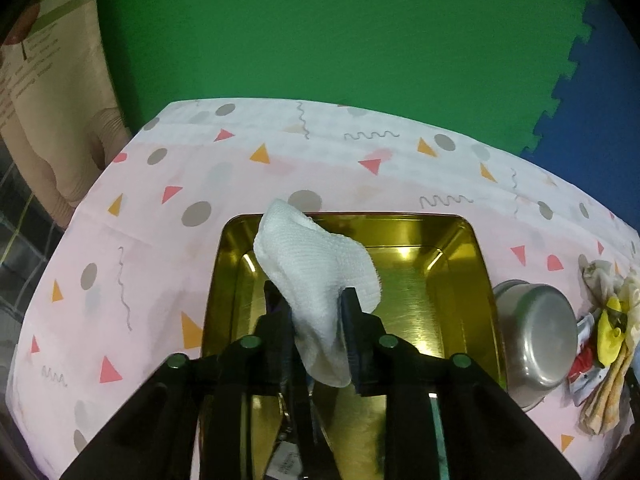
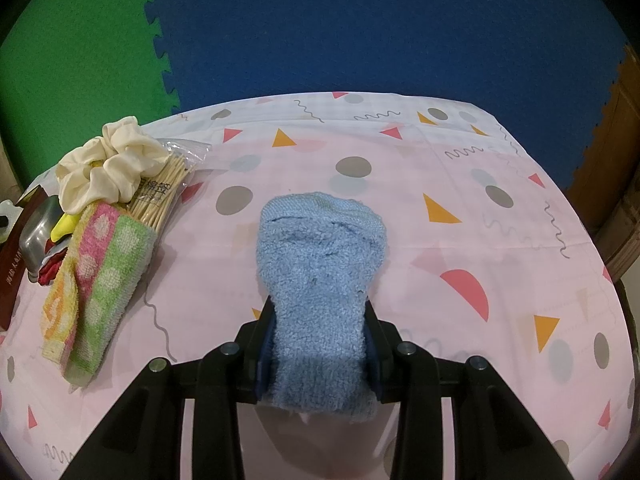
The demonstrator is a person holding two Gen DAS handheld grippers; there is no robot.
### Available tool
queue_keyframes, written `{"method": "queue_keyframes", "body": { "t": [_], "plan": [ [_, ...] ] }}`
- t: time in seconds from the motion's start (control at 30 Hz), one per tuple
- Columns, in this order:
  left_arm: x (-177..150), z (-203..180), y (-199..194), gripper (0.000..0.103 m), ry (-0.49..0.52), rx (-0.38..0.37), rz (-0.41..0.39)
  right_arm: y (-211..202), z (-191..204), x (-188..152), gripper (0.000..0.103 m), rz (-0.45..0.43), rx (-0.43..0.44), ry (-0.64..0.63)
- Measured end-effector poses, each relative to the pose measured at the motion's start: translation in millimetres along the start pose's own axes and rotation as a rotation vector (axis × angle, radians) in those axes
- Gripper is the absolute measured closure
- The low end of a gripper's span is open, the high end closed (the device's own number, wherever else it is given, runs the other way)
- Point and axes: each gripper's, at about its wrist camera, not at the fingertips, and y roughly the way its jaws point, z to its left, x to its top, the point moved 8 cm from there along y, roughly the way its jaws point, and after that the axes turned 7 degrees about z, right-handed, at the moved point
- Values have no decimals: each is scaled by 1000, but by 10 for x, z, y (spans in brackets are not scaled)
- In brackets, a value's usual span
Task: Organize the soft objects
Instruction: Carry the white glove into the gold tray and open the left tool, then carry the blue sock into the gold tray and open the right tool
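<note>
In my left tool I hold one white knitted cloth; the two black fingers are closed on its lower part, and the rest of the cloth stands up and leans forward over the gold metal tray. The left tool is above the near part of this tray, pointing forward and a little down, and the cloth does not touch the tray floor as far as I can see. In my right tool I hold one light blue fluffy towel sock; the fingers press it from both sides near its middle, and its far end lies forward over the pink patterned desk cloth, but I cannot tell if it touches. The right tool is level over the middle of the desk. To the left of the right tool, well apart from it, there is a pile: one cream fabric scrunchie, one striped pink, green and orange towel, one clear bag of wooden sticks. One silver metal bowl stands just beside the tray on its right side.
</note>
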Motion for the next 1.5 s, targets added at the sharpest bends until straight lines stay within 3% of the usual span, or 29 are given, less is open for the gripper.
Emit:
{"method": "queue_keyframes", "body": {
  "t": [0.07,0.23,0.5,0.9,1.17,1.5],
  "plan": [
    [-18,7,-12,75,-9,-6,5,-2,4,1,65,0,-1,-1],
    [-68,6,-93,55,-4,-11,-5,-4,5,2,65,0,-2,-1],
    [-259,-68,-462,48,51,34,-79,-1,-4,6,65,1,-3,-1],
    [-866,-98,-958,40,56,124,-195,-13,-5,-1,65,-1,-11,-7],
    [-1093,103,-993,34,-26,145,-214,-69,1,-19,68,-15,-51,-21],
    [-1177,413,-1037,24,-127,173,-246,-320,181,-69,71,-33,-27,11]
  ]
}}
